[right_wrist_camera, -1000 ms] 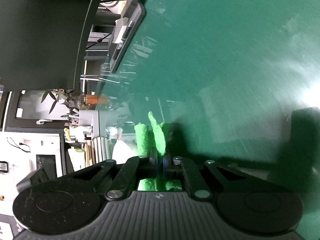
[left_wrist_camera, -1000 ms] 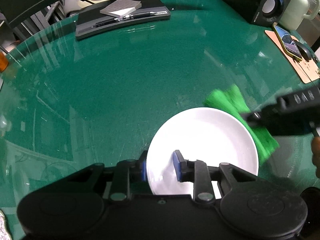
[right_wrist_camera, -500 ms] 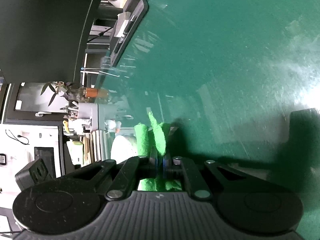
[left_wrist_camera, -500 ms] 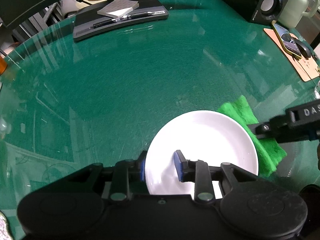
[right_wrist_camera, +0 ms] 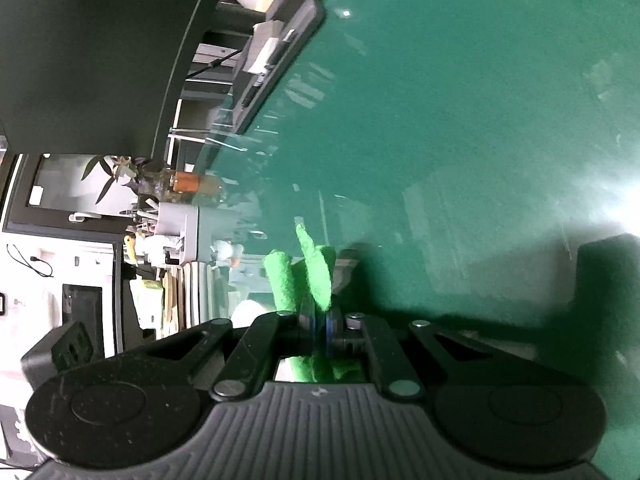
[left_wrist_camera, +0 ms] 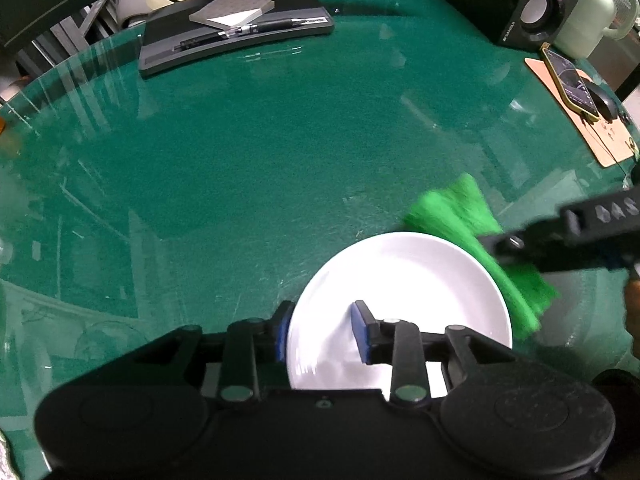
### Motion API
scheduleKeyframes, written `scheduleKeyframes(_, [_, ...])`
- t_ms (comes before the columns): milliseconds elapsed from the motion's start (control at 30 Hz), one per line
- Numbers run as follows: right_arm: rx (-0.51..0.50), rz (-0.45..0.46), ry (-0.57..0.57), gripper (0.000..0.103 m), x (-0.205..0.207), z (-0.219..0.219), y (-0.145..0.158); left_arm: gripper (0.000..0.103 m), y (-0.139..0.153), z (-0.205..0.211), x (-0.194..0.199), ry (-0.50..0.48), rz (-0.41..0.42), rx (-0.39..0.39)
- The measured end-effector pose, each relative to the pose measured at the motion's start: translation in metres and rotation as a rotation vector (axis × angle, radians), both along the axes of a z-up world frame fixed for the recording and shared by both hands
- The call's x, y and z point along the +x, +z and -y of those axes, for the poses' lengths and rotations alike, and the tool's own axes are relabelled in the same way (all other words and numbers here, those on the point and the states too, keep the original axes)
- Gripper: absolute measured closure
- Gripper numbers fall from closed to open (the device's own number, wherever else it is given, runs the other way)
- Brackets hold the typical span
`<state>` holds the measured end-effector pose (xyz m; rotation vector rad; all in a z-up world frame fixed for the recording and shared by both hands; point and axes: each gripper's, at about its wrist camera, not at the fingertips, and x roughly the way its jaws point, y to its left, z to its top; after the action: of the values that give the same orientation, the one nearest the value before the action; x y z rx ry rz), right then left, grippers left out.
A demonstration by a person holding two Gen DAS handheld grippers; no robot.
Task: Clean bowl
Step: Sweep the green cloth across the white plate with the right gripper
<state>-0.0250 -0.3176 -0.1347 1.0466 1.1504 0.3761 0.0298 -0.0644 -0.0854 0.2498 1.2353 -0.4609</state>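
A shallow white bowl sits on the green glass table at the near right. My left gripper is shut on the bowl's near-left rim, one blue pad outside and one inside. My right gripper is shut on a bright green cloth. In the left wrist view the cloth hangs at the bowl's far right rim, held by the right gripper's black fingers. The bowl is hidden in the right wrist view.
A dark monitor base with a notepad and pen stands at the back. A speaker and pale green jug stand at the back right. A tan mat with phone and mouse lies at the right edge.
The green cloth has swept back and forth along the bowl's right rim: down and right half a second ago, now up and left again. The left gripper holds the bowl still.
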Motion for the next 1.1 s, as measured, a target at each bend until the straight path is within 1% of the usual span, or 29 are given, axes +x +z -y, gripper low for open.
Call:
scheduleKeyframes(67, [0.009,-0.008,-0.001,0.097,-0.007,0.004,0.001,0.072,0.0,-0.001,0.001,0.004,-0.005,-0.008])
scheduleKeyframes(167, [0.004,-0.012,-0.003,0.097,-0.004,0.002,-0.002,0.071,0.0,0.0,0.001,0.001,-0.005,-0.006])
scheduleKeyframes(333, [0.003,0.016,0.014,0.097,0.028,-0.019,-0.006,0.071,0.0,0.001,0.001,-0.001,-0.006,-0.003])
scheduleKeyframes(400, [-0.007,0.031,0.027,0.097,0.032,-0.024,-0.003,0.071,0.0,0.001,0.001,-0.005,-0.007,-0.004])
scheduleKeyframes(467, [-0.02,0.046,0.038,0.097,0.033,-0.026,0.001,0.068,-0.001,0.001,0.002,-0.014,-0.012,-0.01])
scheduleKeyframes(700, [-0.011,0.013,0.032,0.097,0.004,-0.002,0.0,0.065,-0.002,0.003,0.001,-0.03,-0.009,-0.011])
scheduleKeyframes(767, [-0.007,0.006,0.028,0.097,0.002,-0.001,-0.001,0.065,-0.002,0.004,0.001,-0.034,-0.01,-0.009])
scheduleKeyframes(867, [-0.018,0.003,0.024,0.097,0.013,-0.01,-0.005,0.064,-0.002,0.004,0.001,-0.039,-0.007,-0.006])
scheduleKeyframes(1000, [-0.013,0.034,0.05,0.097,0.036,-0.03,-0.005,0.064,-0.003,0.004,0.0,-0.041,-0.003,-0.003])
scheduleKeyframes(1100, [-0.012,0.041,0.053,0.097,0.034,-0.028,-0.003,0.063,-0.003,0.004,0.0,-0.04,-0.005,-0.006])
